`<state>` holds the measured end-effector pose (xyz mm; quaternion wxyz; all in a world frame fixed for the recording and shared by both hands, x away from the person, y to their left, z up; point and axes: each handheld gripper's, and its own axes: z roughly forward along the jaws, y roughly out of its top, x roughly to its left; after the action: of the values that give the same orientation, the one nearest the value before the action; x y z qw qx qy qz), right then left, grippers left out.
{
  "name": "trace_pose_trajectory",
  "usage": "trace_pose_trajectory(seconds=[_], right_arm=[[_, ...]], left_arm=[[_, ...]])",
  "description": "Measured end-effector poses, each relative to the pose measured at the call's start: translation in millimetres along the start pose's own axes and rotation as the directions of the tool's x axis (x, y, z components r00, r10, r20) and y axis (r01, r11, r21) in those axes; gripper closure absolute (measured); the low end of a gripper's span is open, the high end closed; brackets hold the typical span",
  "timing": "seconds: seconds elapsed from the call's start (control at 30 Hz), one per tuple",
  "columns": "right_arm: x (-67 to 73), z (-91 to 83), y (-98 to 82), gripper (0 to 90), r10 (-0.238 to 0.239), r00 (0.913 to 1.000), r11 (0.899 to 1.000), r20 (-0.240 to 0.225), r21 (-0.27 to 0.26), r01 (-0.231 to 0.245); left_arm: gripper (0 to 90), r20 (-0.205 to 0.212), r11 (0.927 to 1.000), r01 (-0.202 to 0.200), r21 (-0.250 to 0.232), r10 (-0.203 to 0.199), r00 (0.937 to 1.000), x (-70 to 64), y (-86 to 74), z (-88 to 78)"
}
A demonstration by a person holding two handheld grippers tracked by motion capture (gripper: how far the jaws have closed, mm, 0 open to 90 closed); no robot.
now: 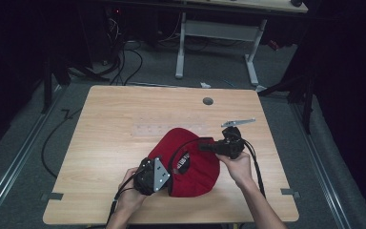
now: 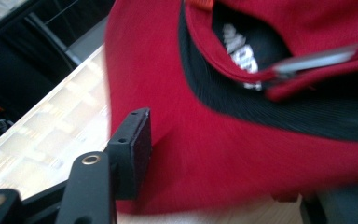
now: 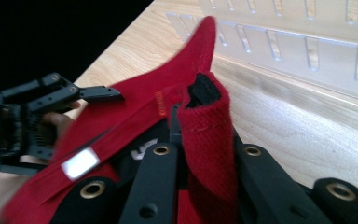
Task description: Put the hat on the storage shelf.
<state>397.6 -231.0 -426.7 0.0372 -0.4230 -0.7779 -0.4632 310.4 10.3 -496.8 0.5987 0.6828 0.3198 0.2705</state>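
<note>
Closest to the camera, near the table's front edge, sits a red cap (image 1: 190, 164), upside down so you can see the black lining and white print inside. Right gripper (image 1: 208, 147) is clenched on a fold of the cap's rim from the right side. Left gripper (image 1: 167, 177) has the cap's edge between its jaws, which aren't pressing it. Behind the cap a clear slotted strip (image 1: 169, 130) lies flat mid-table (image 1: 119, 105).

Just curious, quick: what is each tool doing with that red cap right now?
Left tool: open, jaws around the red cap's edge.
Right tool: closed, pinching a fold of the cap.
</note>
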Motion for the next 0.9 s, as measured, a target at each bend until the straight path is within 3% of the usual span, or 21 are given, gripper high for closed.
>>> trace_pose_trajectory(seconds=[0.13, 0.23, 0.4, 0.53, 0.67, 0.77, 0.83, 0.9], right_arm=[[-0.3, 0.1, -0.6, 83.3, 0.002, 0.9999, 1.000, 0.010, 0.001, -0.002], [-0.2, 0.2, -3.3, 82.7, -0.003, 0.9999, 1.000, 0.012, 0.011, 0.003], [-2.1, -0.5, -6.8, 81.6, -0.005, 1.0000, 1.000, 0.003, 0.013, 0.005], [-1.4, -2.4, -7.5, 81.0, -0.013, 0.9999, 1.000, -0.002, 0.017, 0.013], [-2.5, -2.8, -7.0, 80.1, -0.022, 0.9998, 1.000, 0.005, 0.017, 0.022], [-3.3, -3.7, -7.0, 78.6, -0.020, 0.9995, 1.000, 0.026, 0.008, 0.020], [-4.8, -4.4, -6.9, 78.3, -0.016, 0.9993, 1.000, 0.033, 0.003, 0.016], [-6.2, -3.9, -6.8, 77.7, -0.014, 0.9994, 1.000, 0.033, 0.001, 0.014]], left_arm=[[50.5, -0.004, 1.0000, -0.002, 0.007, 0.002, 1.0000, 3.7, -0.7, -2.5], [52.7, 0.001, 0.9997, 0.021, 0.009, -0.021, 0.9998, 9.0, 0.5, -4.3], [58.7, 0.008, 0.9997, 0.017, 0.018, -0.017, 0.9998, 10.0, 0.5, -5.2], [61.4, 0.033, 0.9984, 0.048, 0.029, -0.049, 0.9983, 12.4, 3.9, -8.6], [66.3, 0.060, 0.9976, 0.044, 0.053, -0.047, 0.9971, 11.8, 9.0, -11.4], [76.6, 0.094, 0.9961, 0.051, 0.073, -0.057, 0.9939, 10.6, 12.6, -13.2], [79.4, 0.107, 0.9955, 0.048, 0.082, -0.056, 0.9926, 9.6, 13.6, -14.4], [81.2, 0.116, 0.9957, 0.017, 0.091, -0.028, 0.9928, 6.4, 13.6, -15.3]])
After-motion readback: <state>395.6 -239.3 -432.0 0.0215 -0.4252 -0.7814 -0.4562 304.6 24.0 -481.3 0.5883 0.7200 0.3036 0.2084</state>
